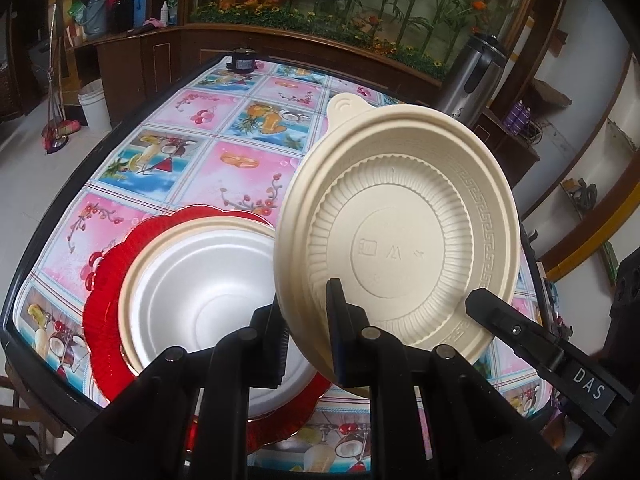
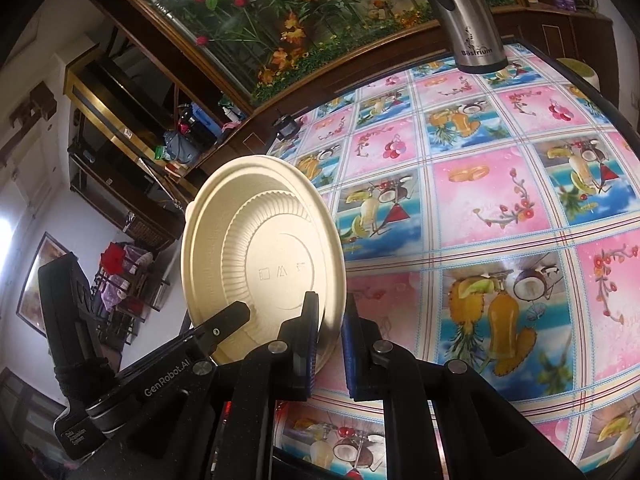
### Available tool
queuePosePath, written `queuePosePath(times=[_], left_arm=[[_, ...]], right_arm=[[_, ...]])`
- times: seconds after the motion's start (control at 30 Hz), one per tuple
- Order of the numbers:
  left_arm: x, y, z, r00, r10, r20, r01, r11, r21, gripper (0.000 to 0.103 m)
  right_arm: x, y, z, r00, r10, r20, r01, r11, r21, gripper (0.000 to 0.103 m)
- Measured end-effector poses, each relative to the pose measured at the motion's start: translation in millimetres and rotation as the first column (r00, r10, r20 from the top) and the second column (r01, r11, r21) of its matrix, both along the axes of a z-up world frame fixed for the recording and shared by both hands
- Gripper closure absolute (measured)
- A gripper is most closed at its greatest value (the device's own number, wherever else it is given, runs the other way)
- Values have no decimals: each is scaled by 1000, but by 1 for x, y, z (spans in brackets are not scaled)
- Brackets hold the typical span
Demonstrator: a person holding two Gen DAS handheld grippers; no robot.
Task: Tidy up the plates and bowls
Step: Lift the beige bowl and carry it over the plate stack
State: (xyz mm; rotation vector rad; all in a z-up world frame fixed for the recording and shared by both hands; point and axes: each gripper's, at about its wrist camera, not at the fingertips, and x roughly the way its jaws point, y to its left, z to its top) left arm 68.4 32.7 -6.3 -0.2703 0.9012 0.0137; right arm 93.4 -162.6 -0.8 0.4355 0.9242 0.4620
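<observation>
Nearest your left camera, your left claw is clamped on the lower rim of a cream plate, holding it tilted on edge above the surface, its ribbed underside towards the lens. At 8 o'clock from it, a cream bowl with a white, empty inside sits in a red scalloped plate on the surface.

From your right camera, your right claw stands slightly apart around the same plate's rim; one pad lies against it, the other shows a gap, so you cannot tell whether it grips. A steel flask stands on the surface at 1 o'clock, well apart from the plate.
</observation>
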Motion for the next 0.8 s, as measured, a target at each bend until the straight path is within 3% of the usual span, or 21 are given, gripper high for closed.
queuePosePath(times=[0.8], left_arm=[[-32,42,20,995,63,71,-64,998,1,88]], right_arm=[[-15,46,21,993,97,73,-96,995,-17,92]])
